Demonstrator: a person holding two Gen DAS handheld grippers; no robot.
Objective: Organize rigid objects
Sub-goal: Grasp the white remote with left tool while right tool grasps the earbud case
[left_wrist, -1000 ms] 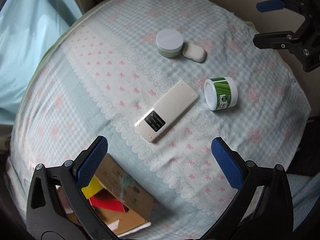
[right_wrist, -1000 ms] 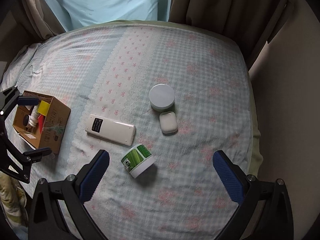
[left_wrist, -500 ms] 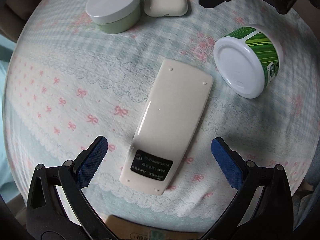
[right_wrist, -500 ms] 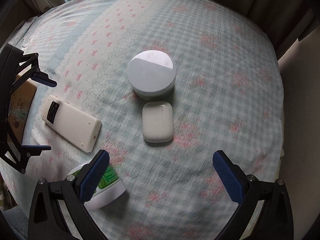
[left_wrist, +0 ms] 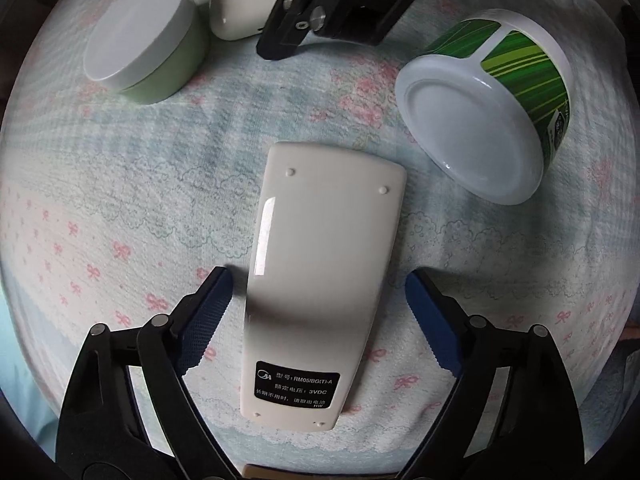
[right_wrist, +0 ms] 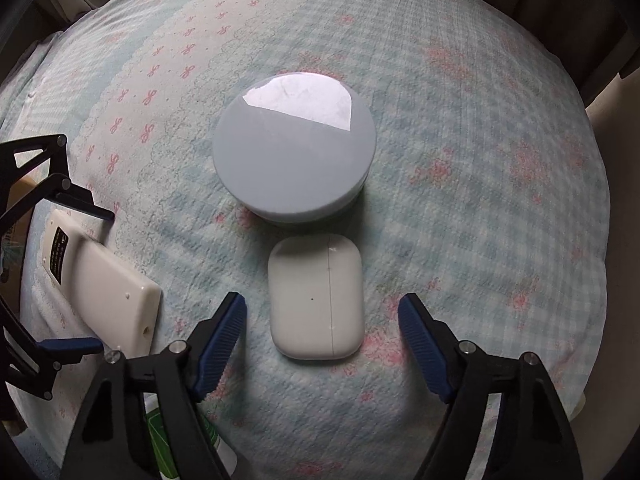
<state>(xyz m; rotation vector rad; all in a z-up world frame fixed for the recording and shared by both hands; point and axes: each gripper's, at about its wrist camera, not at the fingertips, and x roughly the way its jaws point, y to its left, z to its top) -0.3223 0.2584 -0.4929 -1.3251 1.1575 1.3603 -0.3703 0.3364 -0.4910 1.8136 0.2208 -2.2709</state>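
A white remote control [left_wrist: 320, 280] lies back up on the bedspread, its black label toward me. My left gripper [left_wrist: 318, 300] straddles its middle from above. The jaws are closing, and a thin gap shows at each blue pad. In the right wrist view a white earbud case [right_wrist: 316, 296] lies flat between the fingers of my right gripper [right_wrist: 320, 308]. These jaws are closing too, with cloth visible on both sides of the case. The remote [right_wrist: 120, 304] shows at the left of that view.
A pale green jar with a white lid [right_wrist: 294, 144] stands just beyond the earbud case. A green-striped white tub [left_wrist: 488, 120] lies on its side to the right of the remote. A cardboard box edge [right_wrist: 16, 216] shows at the far left. Curtains line the bed's far edge.
Both grippers came down close to the bedspread and their jaws narrowed. The left now straddles the remote and the right straddles the earbud case.
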